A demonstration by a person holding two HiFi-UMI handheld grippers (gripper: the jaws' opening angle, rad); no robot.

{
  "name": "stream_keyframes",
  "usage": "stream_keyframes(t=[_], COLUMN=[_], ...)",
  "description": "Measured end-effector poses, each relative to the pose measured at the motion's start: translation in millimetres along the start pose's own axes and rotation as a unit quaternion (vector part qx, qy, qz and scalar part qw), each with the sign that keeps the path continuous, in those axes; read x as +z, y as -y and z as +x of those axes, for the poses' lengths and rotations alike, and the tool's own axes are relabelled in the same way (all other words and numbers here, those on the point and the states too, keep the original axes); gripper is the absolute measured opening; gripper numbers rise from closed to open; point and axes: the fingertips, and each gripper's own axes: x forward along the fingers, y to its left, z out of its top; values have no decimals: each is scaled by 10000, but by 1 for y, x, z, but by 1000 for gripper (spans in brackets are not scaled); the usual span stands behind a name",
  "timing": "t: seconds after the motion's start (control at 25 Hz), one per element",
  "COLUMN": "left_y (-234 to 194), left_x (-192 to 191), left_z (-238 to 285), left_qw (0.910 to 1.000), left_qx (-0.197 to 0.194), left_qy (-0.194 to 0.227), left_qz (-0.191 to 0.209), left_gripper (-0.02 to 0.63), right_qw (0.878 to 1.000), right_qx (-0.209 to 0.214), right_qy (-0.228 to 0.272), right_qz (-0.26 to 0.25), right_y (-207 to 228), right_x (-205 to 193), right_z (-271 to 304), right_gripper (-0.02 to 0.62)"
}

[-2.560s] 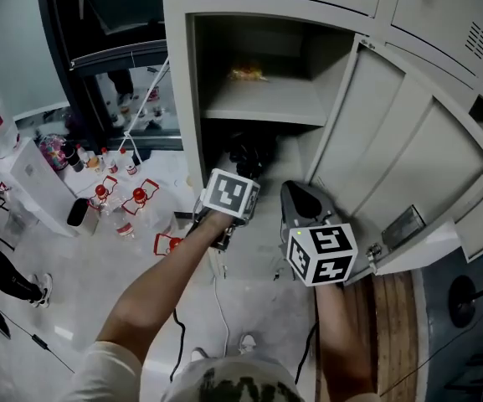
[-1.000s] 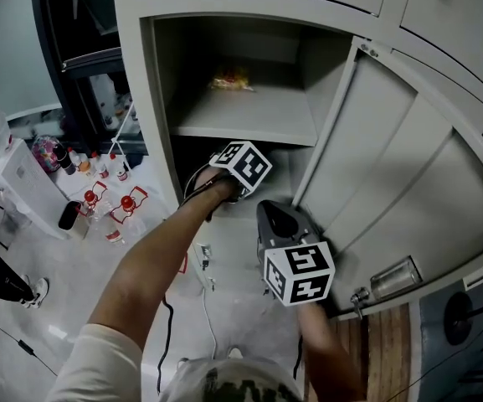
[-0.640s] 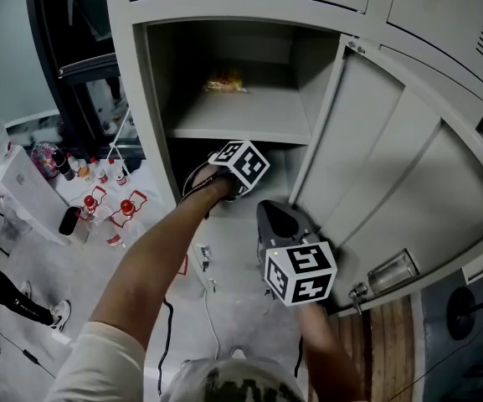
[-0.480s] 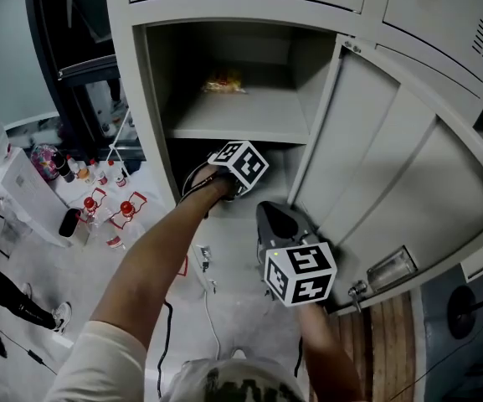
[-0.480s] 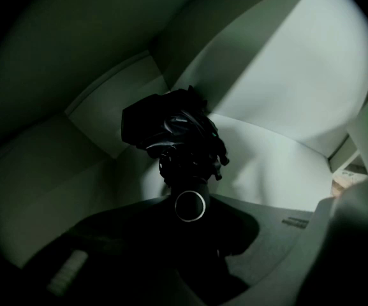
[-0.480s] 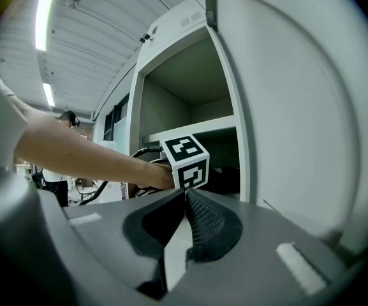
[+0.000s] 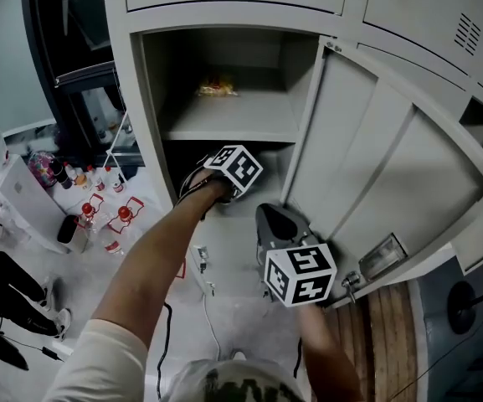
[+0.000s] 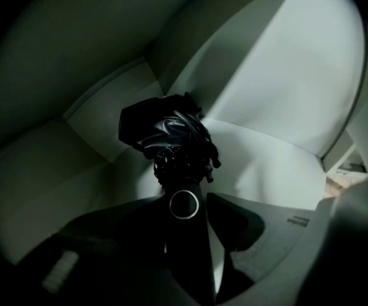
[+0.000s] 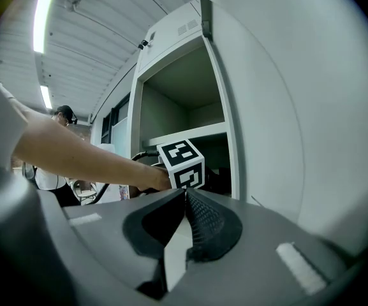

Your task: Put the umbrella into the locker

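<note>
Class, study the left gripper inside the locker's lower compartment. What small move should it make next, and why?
Probably finish opening and draw straight back out. The left gripper has its jaws opening with the handle between them. The umbrella already lies in the back corner of the lower compartment of the locker, so it seems placed.

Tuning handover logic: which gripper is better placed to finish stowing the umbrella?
Left. The left gripper is inside the lower compartment of the grey metal locker, jaws opening around the handle of the black folded umbrella. The right gripper sits shut and empty outside, by the open door.
</note>
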Motion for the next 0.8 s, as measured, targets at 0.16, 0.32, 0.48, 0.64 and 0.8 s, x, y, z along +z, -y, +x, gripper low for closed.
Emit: stream_keyframes(t=[0.16, 0.32, 0.48, 0.64, 0.8], left_y=[2, 10, 14, 19, 21], left_x=[0, 8, 14, 12, -1], left_z=[-6, -16, -31, -45, -62], left_qw=[9998, 9972, 9950, 9920, 9908], left_qx=[-83, -387, -414, -526, -553], left_qy=[147, 427, 691, 897, 977], left_qz=[-139, -475, -584, -712, -750], left_gripper=[256, 371, 399, 400, 400], right_qw=[10000, 10000, 10000, 10000, 9998], right_qx=[-13, -24, -31, -82, -161], right_qy=[-11, -31, -54, -42, -1], right_qz=[3, -27, -11, 6, 72], right_y=[-2, -5, -12, -17, -22], right_x=[-1, -2, -6, -5, -1], right_z=[-5, -8, -13, -19, -25], right_gripper=[-3, -3, -3, -3, -3])
